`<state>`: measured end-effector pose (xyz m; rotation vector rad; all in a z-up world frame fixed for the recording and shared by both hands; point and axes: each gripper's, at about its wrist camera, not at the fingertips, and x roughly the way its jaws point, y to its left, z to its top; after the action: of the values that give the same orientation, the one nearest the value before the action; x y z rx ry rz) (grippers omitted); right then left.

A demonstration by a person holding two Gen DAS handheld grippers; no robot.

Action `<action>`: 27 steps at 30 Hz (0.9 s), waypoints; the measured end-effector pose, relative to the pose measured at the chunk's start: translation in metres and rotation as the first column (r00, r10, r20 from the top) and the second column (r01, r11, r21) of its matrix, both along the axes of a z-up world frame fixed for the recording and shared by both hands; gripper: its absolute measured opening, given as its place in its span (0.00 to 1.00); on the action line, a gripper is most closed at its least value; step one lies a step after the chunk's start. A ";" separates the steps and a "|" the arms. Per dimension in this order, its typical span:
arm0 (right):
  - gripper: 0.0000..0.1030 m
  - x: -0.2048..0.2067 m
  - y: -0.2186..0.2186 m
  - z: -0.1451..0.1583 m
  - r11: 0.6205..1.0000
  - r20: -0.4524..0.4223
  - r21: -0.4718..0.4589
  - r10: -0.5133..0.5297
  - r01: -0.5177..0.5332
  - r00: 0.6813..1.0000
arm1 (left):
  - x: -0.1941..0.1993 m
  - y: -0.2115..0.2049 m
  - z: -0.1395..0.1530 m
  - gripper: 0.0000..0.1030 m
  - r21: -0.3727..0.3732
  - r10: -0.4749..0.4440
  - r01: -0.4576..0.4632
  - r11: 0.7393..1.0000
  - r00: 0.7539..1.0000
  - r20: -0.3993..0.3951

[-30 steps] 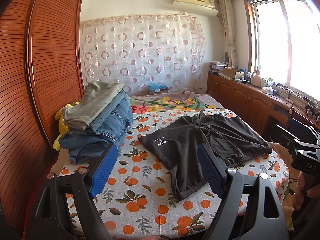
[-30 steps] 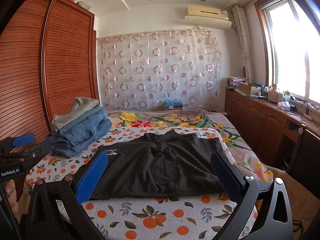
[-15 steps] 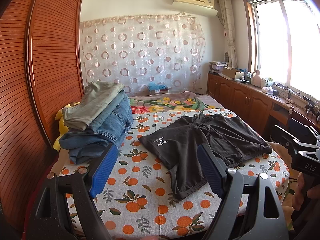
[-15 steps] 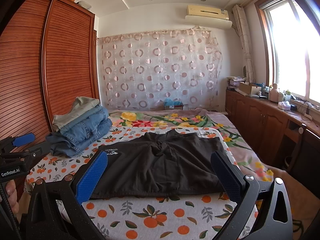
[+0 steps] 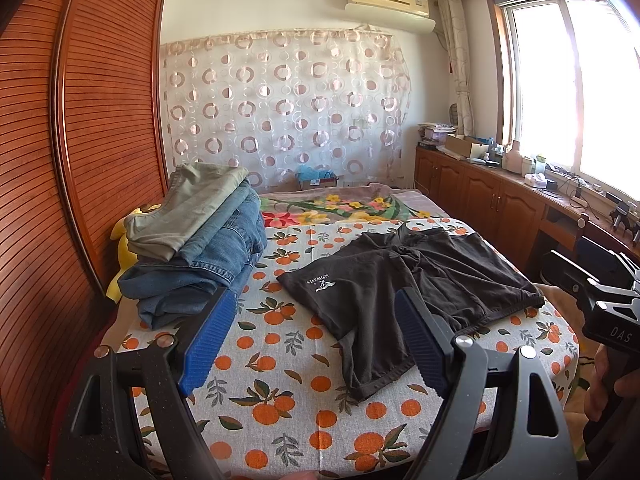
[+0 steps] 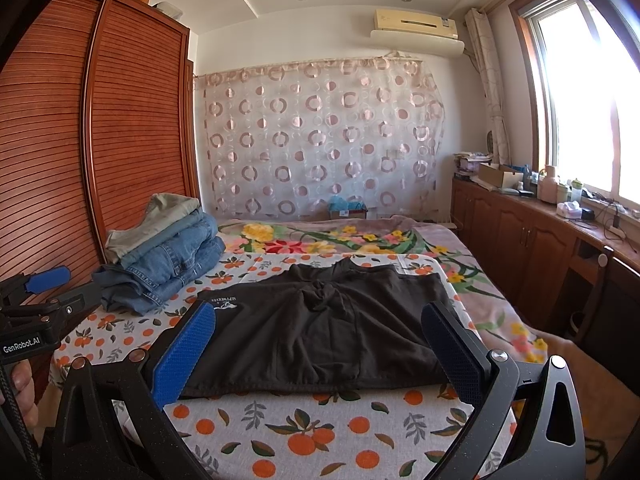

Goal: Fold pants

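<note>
Pre-grasp: both tongs held spread and empty above the near edge of the bed.

The black shorts (image 6: pixel 320 328) lie flat on the orange-print sheet (image 6: pixel 320 432), at 12 o'clock from the right tongs (image 6: pixel 316 344) and 1 o'clock from the left tongs (image 5: pixel 308 344); the stack of folded jeans (image 5: pixel 200 256) sits at 10 o'clock. Judgement: pinch matching corners of one side, lift little, carry straight across, and keep hems aligned to avoid wrinkles.

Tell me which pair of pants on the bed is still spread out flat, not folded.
The black pants with the white logo, lying open on the orange-print sheet. The grey-green and blue denim pairs sit folded in the stack beside them.
</note>
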<state>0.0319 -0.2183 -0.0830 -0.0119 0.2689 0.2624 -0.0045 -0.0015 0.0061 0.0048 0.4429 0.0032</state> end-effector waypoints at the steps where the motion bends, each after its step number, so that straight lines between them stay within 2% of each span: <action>1: 1.00 0.000 0.000 0.000 1.000 0.000 0.000 0.000 0.000 1.000 | 0.000 0.000 0.000 0.80 0.000 -0.001 0.001 1.000 1.000 -0.001; 18: 1.00 0.000 0.001 -0.002 1.000 -0.006 0.001 -0.001 0.001 1.000 | -0.001 0.001 0.004 0.80 0.000 0.000 0.000 1.000 1.000 -0.004; 27: 1.00 0.002 -0.003 -0.008 1.000 -0.043 0.005 -0.002 0.002 0.999 | 0.007 -0.002 -0.010 0.80 -0.002 -0.031 0.031 1.000 0.997 -0.077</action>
<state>0.0336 -0.2216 -0.0914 -0.0012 0.3107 0.2614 0.0021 -0.0040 -0.0042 0.0107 0.5195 -0.0275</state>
